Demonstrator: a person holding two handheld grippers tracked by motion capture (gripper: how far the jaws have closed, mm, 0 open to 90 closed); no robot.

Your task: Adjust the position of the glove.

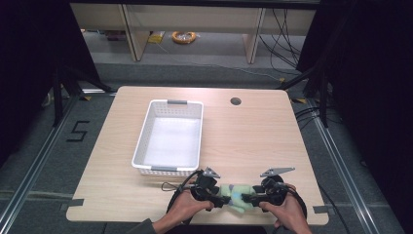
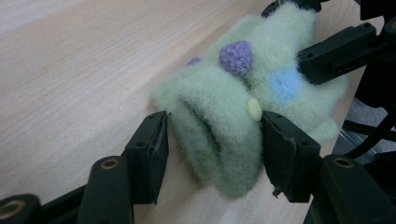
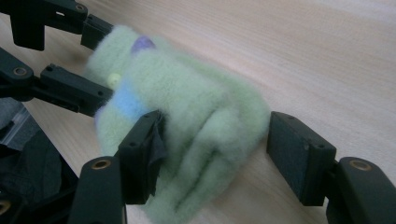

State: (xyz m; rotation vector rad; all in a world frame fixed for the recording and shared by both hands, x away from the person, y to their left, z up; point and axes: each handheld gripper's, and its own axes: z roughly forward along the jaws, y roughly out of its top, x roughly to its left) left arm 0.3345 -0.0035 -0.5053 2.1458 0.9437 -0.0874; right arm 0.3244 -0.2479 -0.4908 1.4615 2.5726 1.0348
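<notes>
Green fuzzy knit piece (image 1: 237,194) lies folded on the worktop (image 1: 253,136) at the near edge, right of centre, between both hands. Left tongs (image 1: 220,199) & right tongs (image 1: 247,197) meet it from opposite ends.

Left tongs (image 2: 212,154): jaws apart, straddling a folded end; pads at or just off the fuzz, not squeezing. Right tongs (image 3: 212,154): jaws apart too, one pad against the fleece, the other clear of it w/ a gap. So nothing clamped.

Step, by my read: the fold sits finished and let go, or a re-grip is about to come; can't tell which. White basket (image 1: 146,127) stands empty toward the far-left of centre, so next move prob. needs both tongs to close on the bundle w/o undoing the fold, then carry it over the near rim.

Gripper views give purple bobble (image 2: 236,57), blue patch (image 2: 285,85), pale button (image 2: 254,108) and the layered fold; high view blurs those but shows the basket and the spacing to it.
</notes>
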